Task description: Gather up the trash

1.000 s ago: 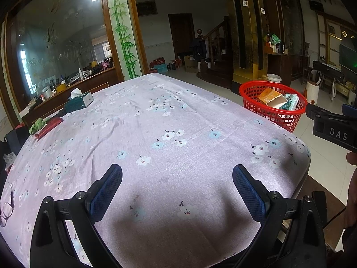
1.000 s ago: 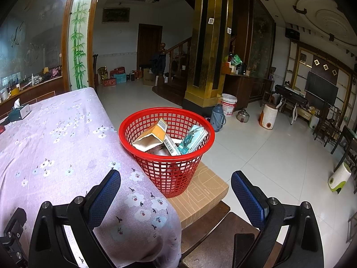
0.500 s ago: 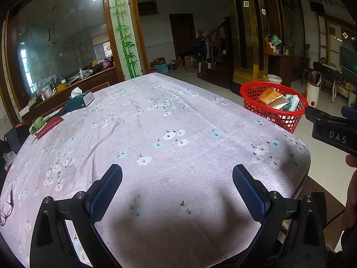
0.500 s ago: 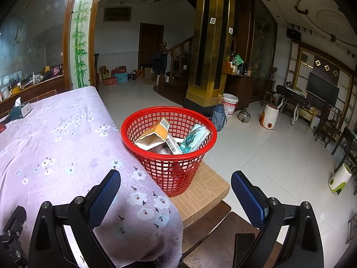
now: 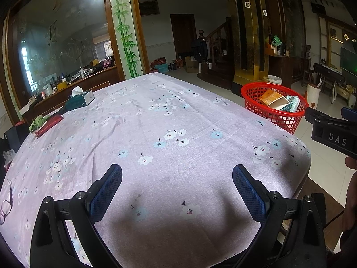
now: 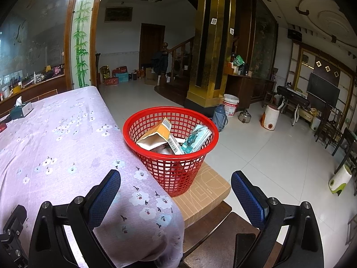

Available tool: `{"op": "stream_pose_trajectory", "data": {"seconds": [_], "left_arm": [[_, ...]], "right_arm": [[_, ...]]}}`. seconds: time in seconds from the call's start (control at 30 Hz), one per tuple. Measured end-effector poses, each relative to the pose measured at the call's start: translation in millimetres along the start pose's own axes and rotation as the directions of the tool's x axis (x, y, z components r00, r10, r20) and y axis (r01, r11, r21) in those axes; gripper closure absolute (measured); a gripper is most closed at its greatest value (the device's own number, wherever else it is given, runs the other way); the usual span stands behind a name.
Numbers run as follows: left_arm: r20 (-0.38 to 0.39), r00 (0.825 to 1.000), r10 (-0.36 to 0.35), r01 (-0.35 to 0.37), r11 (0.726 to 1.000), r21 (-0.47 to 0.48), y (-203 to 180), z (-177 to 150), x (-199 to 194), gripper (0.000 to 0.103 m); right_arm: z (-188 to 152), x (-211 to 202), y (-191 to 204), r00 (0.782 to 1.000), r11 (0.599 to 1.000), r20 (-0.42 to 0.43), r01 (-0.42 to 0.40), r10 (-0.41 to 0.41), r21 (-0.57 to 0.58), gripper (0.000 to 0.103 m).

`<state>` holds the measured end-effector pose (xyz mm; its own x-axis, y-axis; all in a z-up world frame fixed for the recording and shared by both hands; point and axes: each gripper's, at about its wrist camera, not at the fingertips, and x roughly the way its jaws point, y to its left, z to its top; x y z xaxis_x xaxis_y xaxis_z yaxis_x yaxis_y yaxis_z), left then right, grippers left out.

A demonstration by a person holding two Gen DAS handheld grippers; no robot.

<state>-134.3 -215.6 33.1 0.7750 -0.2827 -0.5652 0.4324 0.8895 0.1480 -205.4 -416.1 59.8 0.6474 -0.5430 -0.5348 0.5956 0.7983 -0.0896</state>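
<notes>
Over the near edge of a table draped in a lilac flowered cloth (image 5: 156,116), the left gripper (image 5: 177,186) is held with its blue-padded fingers spread wide and nothing between them; only bare cloth is seen below and ahead of it. Beside the table's right corner, a red mesh basket (image 6: 170,156) is seen standing on a tan cardboard box (image 6: 207,189), its wall just beside the hanging cloth; the same basket (image 5: 273,107) is visible at the right of the left wrist view. Inside it the collected trash is piled: an orange carton (image 6: 156,135) with a torn-open end, a barcoded box (image 6: 174,147) and a teal packet (image 6: 196,138) leaning against the rim. The right gripper (image 6: 175,188) is held short of the basket, fingers likewise wide apart and empty; part of its black body (image 5: 334,134) is seen at the right edge of the left view. At the far left of the table a green tissue box (image 5: 80,99), a red flat object (image 5: 49,122) and a green crumpled item (image 5: 38,120) are seen; spectacles (image 5: 5,205) lie at the left edge.
</notes>
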Motion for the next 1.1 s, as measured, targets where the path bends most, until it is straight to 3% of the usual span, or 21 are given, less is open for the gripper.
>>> {"op": "stream_pose_trajectory", "data": {"seconds": [0.27,0.4,0.47,0.53,0.63,0.7,0.77,0.83,0.93,1.1], "left_arm": [[0.0,1.0,0.006,-0.006,1.0,-0.013,0,-1,-2,0.005],[-0.018,1.0,0.024,-0.026,0.997,-0.078,19,0,-1,0.005],[-0.04,0.998,0.044,-0.048,0.992,-0.117,36,-1,1,0.005],[-0.094,0.99,0.107,-0.121,0.981,-0.15,58,-3,7,0.005],[-0.199,0.966,0.163,-0.207,0.952,-0.226,98,-11,14,0.005],[-0.256,0.948,0.189,-0.257,0.93,-0.265,122,-17,16,0.005],[-0.312,0.923,0.226,-0.323,0.895,-0.308,148,-27,13,0.005],[-0.345,0.907,0.243,-0.362,0.869,-0.339,171,-35,9,0.005],[-0.387,0.896,0.219,-0.374,0.842,-0.389,196,-47,7,0.005],[-0.444,0.888,0.12,-0.329,0.839,-0.433,219,-64,18,0.004]], "right_arm": [[0,1,3,1.0,1.0,0.0,-0.007,0.007,-0.003,0.002],[8,-4,11,0.999,0.999,0.012,-0.039,0.039,-0.018,0.002],[12,-8,22,0.997,0.996,0.018,-0.073,0.074,-0.046,0.001],[18,-10,41,0.99,0.987,0.001,-0.143,0.143,-0.073,0.001],[24,-8,80,0.968,0.959,-0.068,-0.25,0.243,-0.136,0.001],[24,-4,112,0.94,0.926,-0.136,-0.334,0.313,-0.177,0.001],[21,0,145,0.906,0.89,-0.211,-0.408,0.366,-0.204,0.001],[18,6,179,0.854,0.849,-0.303,-0.49,0.423,-0.198,0.001],[11,15,225,0.816,0.823,-0.381,-0.532,0.435,-0.2,0.001],[-4,36,284,0.789,0.827,-0.478,-0.525,0.385,-0.2,0.001]]}}
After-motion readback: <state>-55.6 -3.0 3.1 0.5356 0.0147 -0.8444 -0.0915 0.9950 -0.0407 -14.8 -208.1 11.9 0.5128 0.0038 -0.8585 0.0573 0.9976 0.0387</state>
